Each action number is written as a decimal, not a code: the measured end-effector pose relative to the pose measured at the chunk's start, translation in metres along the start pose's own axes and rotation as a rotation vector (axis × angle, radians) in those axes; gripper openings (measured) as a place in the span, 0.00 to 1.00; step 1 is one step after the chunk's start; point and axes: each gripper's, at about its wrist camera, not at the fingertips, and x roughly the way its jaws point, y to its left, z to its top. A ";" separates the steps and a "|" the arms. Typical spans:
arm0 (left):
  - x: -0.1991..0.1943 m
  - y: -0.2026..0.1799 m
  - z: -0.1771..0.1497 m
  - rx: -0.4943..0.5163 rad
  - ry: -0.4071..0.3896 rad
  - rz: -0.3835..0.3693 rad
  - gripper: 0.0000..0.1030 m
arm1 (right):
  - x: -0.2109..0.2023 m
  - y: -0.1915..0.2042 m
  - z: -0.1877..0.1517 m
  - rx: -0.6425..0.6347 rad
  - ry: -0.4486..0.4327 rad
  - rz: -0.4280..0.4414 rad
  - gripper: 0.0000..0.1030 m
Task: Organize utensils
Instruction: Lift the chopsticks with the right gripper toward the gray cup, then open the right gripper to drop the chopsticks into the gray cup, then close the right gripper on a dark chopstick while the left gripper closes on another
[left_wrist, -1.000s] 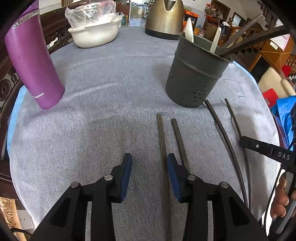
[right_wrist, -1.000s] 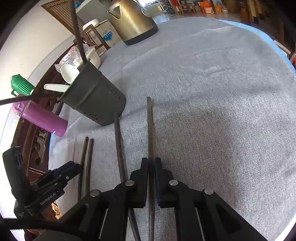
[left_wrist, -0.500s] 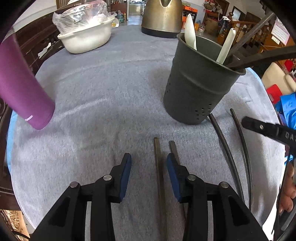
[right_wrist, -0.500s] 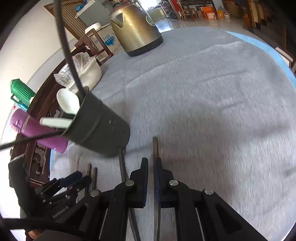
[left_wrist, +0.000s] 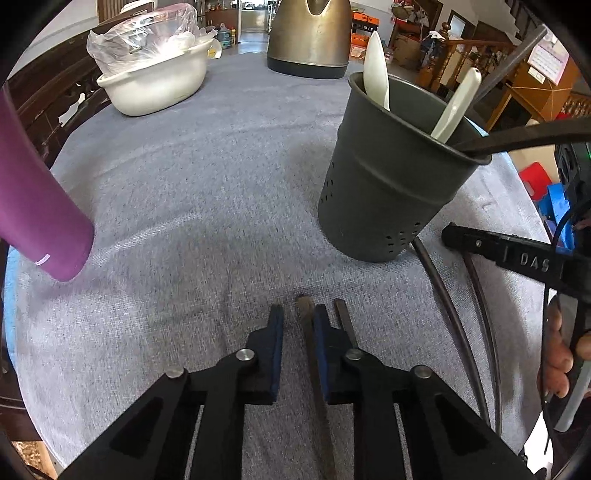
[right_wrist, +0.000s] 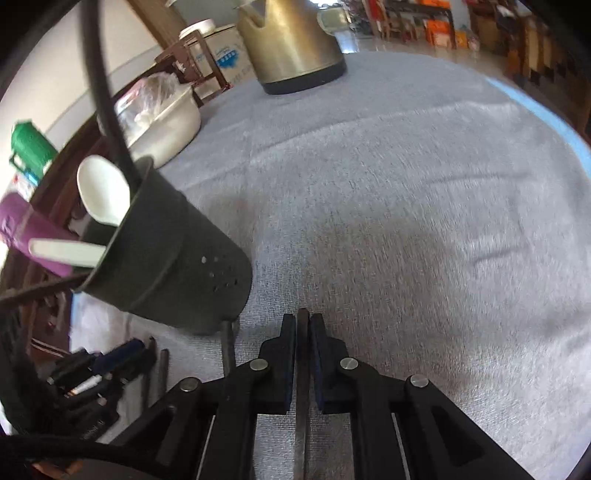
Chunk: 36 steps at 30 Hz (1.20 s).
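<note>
On a grey-clothed bench, the left tongs are closing around 1 dark chopstick, its twin just beside at 3 o'clock. The right tongs stay clenched on another chopstick. The holder stands at 1 o'clock; next, probably, each stick must be lifted and tipped in.

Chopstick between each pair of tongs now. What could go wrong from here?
The left tongs are closing off-centre near the end of the flat chopstick, so it may pivot or slip when lifted. The neighbouring chopstick lies beside the outer finger and could get dragged. The right tongs' held chopstick could catch the leaning spoons in the holder.
</note>
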 end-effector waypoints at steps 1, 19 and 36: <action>-0.001 0.000 0.000 0.000 0.000 -0.003 0.10 | 0.001 0.004 0.000 -0.026 0.000 -0.016 0.10; -0.080 -0.004 0.016 0.004 -0.197 -0.007 0.06 | -0.105 0.011 -0.009 -0.047 -0.250 0.112 0.07; -0.075 0.021 0.008 -0.061 -0.120 -0.028 0.07 | -0.050 -0.007 -0.007 0.049 -0.041 0.119 0.19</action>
